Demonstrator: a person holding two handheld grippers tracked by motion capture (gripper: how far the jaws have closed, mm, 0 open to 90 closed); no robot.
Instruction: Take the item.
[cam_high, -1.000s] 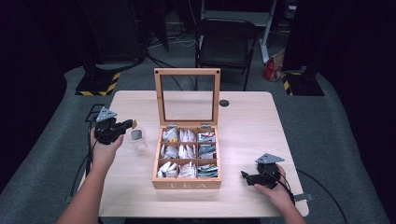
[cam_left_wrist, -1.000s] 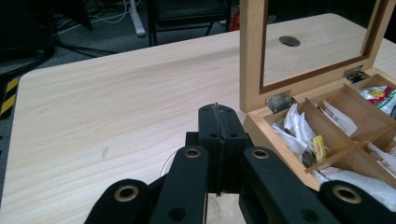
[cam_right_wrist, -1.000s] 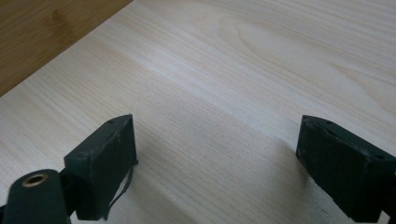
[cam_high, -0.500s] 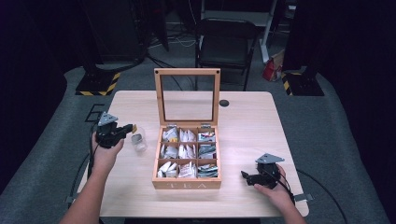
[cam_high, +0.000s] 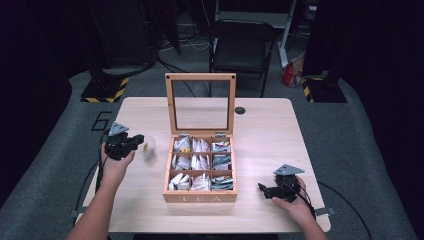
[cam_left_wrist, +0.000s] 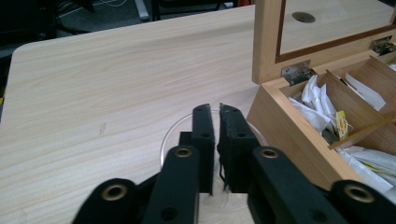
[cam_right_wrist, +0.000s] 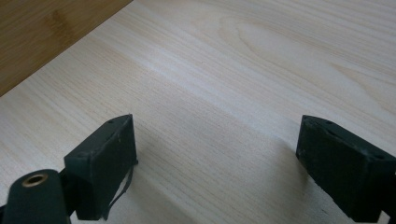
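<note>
Our left gripper (cam_left_wrist: 215, 109) over small clear glass cup (cam_high: 148, 149) beside open wooden tea box (cam_high: 200, 196) on counter (cam_high: 260, 125); jaws just parting, narrow gap, nothing clamped. Right gripper (cam_high: 265, 190) idle, jaws apart. Risk: jaws clip rim, cup tips.

We see bare table (cam_high: 265, 125) across the upper right of the high view and along the lower edge. The open tea box (cam_high: 200, 170) blocks the centre, its raised lid (cam_high: 201, 102) walling the middle. At centre left, the clear cup (cam_high: 148, 148) sits just beside the box.
</note>
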